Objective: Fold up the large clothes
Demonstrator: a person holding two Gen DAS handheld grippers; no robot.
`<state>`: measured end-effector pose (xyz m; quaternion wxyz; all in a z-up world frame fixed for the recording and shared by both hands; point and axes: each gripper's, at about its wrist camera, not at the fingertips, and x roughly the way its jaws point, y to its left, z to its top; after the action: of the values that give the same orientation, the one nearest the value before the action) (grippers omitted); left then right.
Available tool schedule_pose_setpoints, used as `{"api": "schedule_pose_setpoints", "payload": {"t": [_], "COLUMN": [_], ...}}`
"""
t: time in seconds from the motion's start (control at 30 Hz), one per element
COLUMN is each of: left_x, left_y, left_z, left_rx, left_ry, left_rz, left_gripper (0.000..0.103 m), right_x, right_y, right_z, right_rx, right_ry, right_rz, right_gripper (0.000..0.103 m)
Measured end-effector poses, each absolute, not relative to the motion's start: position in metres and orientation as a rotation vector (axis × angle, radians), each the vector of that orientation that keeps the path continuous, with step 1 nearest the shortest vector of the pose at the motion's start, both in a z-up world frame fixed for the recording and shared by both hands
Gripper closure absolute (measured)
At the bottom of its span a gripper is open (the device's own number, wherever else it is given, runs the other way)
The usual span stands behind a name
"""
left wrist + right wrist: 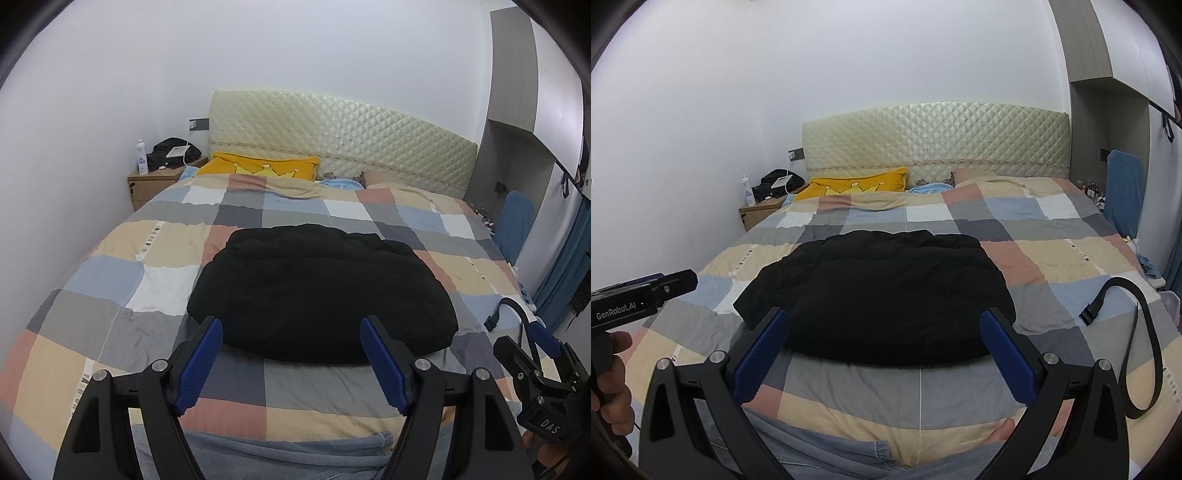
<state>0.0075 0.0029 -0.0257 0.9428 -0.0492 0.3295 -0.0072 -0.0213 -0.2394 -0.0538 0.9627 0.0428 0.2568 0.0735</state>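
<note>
A black puffy garment point(317, 291) lies folded in a thick, rounded bundle on the checked bed cover point(122, 266). It also shows in the right wrist view point(882, 299). My left gripper point(291, 328) is open and empty, held just short of the bundle's near edge. My right gripper point(886, 321) is open and empty too, at the same near edge. The right gripper shows at the right edge of the left wrist view point(543, 354). The left gripper shows at the left edge of the right wrist view point(646, 291).
A black belt point(1145, 339) lies on the checked bed cover point(1067, 258) right of the garment. A yellow pillow point(857, 184) lies by the quilted headboard point(934, 144). A wooden nightstand point(151, 184) stands at the back left. Blue fabric point(1123, 192) hangs at the right.
</note>
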Motion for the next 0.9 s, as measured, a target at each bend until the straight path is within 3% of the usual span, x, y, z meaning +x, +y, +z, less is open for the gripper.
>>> {"api": "schedule_pose_setpoints", "payload": {"t": [0.9], "left_x": [0.0031], "left_y": [0.0013], "left_z": [-0.0222], "left_rx": [-0.074], "left_ry": [0.665], "left_rz": [0.001], "left_gripper": [0.026], "right_x": [-0.025], "right_y": [-0.2379], "right_z": [-0.0455], "right_rx": [0.068], "right_ry": [0.509], "right_rz": [0.145], "right_gripper": [0.0]}}
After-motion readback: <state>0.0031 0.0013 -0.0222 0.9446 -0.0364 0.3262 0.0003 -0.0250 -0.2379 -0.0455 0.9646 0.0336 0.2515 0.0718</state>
